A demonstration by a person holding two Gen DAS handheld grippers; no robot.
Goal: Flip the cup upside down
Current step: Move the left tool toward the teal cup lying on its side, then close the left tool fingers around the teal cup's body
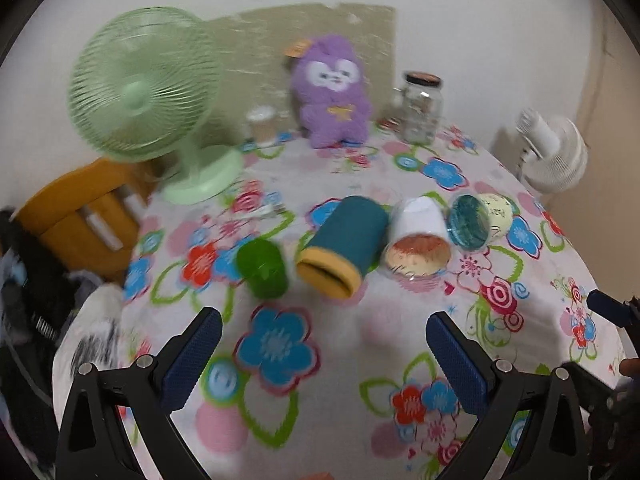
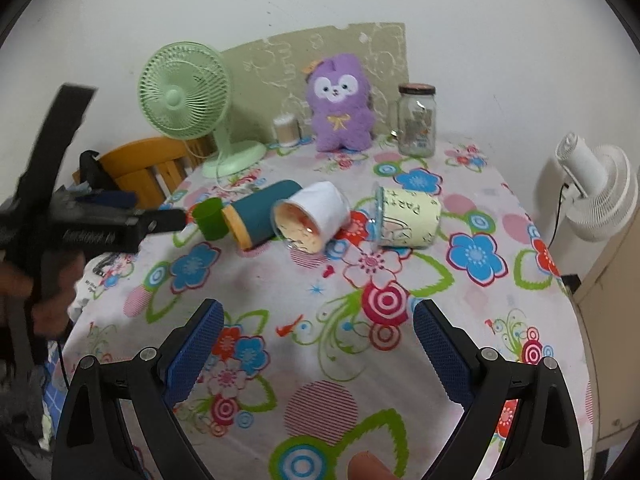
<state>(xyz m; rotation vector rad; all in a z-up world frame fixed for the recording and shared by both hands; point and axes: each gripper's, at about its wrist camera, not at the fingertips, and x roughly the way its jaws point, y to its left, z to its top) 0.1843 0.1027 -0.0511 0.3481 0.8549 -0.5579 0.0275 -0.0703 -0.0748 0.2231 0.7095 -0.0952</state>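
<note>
Several cups sit in a row mid-table. A small green cup (image 1: 263,268) (image 2: 211,218) stands at the left. A teal cup with a yellow rim (image 1: 344,244) (image 2: 262,214) lies on its side. A white cup (image 1: 419,236) (image 2: 314,216) lies beside it, mouth toward me. A pale yellow printed cup (image 1: 480,220) (image 2: 408,216) lies on its side at the right. My left gripper (image 1: 324,348) is open and empty, short of the green and teal cups. My right gripper (image 2: 318,340) is open and empty, well short of the row.
The table has a floral cloth (image 2: 472,256). At the back stand a green fan (image 1: 148,92) (image 2: 188,96), a purple plush (image 1: 332,92) (image 2: 340,104), a glass jar (image 1: 420,108) (image 2: 416,120) and a small lidded cup (image 2: 287,130). A white fan (image 2: 596,196) stands right, a wooden chair (image 1: 84,212) left.
</note>
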